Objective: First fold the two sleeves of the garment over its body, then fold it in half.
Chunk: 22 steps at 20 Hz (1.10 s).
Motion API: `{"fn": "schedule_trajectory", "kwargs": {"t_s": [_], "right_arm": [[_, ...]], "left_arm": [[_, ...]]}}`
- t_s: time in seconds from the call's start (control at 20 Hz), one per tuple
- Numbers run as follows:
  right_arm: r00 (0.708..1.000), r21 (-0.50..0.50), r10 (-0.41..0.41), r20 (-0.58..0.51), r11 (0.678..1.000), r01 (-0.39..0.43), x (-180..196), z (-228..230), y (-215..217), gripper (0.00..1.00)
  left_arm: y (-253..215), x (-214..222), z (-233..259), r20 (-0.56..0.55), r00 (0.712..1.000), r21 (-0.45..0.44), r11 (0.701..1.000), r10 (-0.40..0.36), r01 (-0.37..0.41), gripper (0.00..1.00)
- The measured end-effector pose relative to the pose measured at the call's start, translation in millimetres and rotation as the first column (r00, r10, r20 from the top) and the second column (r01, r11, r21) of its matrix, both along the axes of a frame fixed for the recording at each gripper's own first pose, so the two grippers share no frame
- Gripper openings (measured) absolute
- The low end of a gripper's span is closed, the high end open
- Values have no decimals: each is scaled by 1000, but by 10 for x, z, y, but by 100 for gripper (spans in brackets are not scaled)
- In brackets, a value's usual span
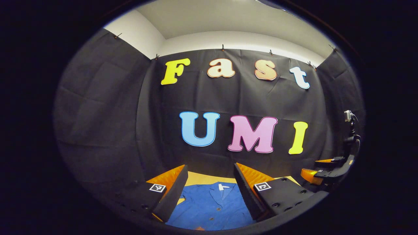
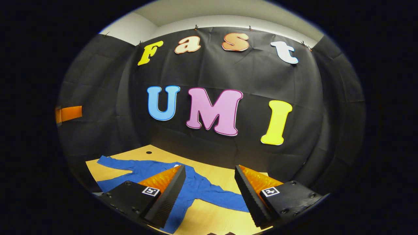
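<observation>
The blue garment [image 2: 196, 187] is lying flat and face up on the table [image 2: 215, 218], sleeves still spread out to either side. Both the left tool [image 1: 210, 182] and the right tool [image 2: 210, 186] are hovering above it with fingers spread wide, gripping nothing. The cloth is looking light, soft and limp, so pinching a sleeve near its cuff seems the wisest hold. The left gripper view is showing the collar [image 1: 223, 186] and button front; the right gripper view is showing both sleeves stretching outward.

Wooden table [image 2: 225, 178]; blue garment [image 2: 196, 187] spread flat on it.
</observation>
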State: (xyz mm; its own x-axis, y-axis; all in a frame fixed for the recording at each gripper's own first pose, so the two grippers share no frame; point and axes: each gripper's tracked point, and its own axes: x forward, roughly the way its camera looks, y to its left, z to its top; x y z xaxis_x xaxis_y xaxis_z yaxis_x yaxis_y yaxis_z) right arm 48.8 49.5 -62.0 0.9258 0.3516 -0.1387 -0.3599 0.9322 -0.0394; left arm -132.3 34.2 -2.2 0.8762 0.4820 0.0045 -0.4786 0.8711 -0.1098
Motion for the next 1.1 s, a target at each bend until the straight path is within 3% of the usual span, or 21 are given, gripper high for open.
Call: {"fn": "schedule_trajectory", "kwargs": {"t_s": [0.15, 0.3, 0.6, 0.75, 0.85, 1.1], "right_arm": [[994, 5, -109, -25, 994, 109, 24, -127, -365, 96], [966, 15, -237, -102, 971, 240, -56, -360, -759, 96], [866, -11, -432, -252, 896, 444, -222, -834, -1452, 96], [838, -34, -450, -308, 886, 463, -122, -1037, -1576, 96], [842, -15, -427, -330, 894, 447, 32, -1119, -1556, 96], [811, -79, -417, -410, 902, 424, 537, -1710, -1697, 96]], "left_arm": [[125, 60, -82, -13, 999, -7, 1000, -29, 29, 81], [252, 153, -40, -5, 997, 30, 997, -73, 73, 81], [343, 365, -85, 9, 978, 50, 977, -210, 210, 81], [414, 449, -138, -7, 976, 31, 976, -216, 217, 81], [384, 523, -126, -9, 976, 18, 976, -218, 219, 80], [334, 622, 32, -24, 989, 58, 988, -143, 144, 81]]}}
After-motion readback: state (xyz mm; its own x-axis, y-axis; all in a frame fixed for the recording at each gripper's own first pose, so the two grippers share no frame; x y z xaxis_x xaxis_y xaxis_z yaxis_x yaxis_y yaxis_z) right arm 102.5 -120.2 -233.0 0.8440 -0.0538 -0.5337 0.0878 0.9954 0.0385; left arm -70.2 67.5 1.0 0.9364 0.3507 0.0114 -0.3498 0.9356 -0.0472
